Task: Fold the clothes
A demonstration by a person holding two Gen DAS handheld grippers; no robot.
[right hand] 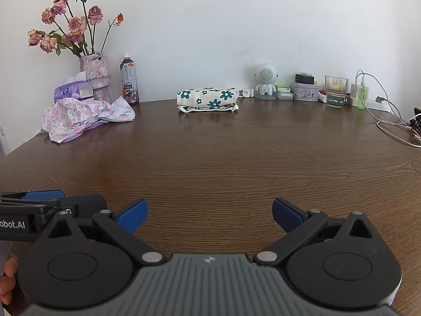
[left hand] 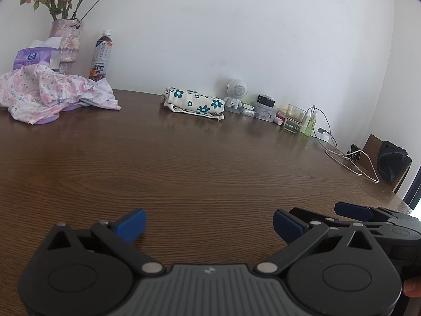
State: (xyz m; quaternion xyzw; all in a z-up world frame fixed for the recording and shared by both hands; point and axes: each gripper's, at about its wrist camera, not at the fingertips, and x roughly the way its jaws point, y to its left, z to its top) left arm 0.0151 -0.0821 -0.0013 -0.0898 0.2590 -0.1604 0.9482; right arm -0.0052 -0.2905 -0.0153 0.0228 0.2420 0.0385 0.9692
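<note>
1. Across the lower frame of both views spreads the dark brown wood-grain bench (right hand: 210, 158), smooth and bare in the middle.
2. Upper left, a crumpled pink floral cloth (right hand: 84, 115) lies unfolded; at centre back a cream cloth with teal flowers (right hand: 208, 100) sits folded flat.
3. A mottled pink vase (right hand: 97, 76) holds dried roses; a clear glass tumbler (right hand: 336, 92) holds some liquid.
4. The left hand-held gripper (left hand: 209, 223) and right hand-held gripper (right hand: 209, 214) sit low over the bench, blue pads spread wide, empty.

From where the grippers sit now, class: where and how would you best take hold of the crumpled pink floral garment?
Probably the loose corner of the pink floral garment that spills right onto bare table. Come in low from the right front: the vase and bottle crowd its back.
</note>
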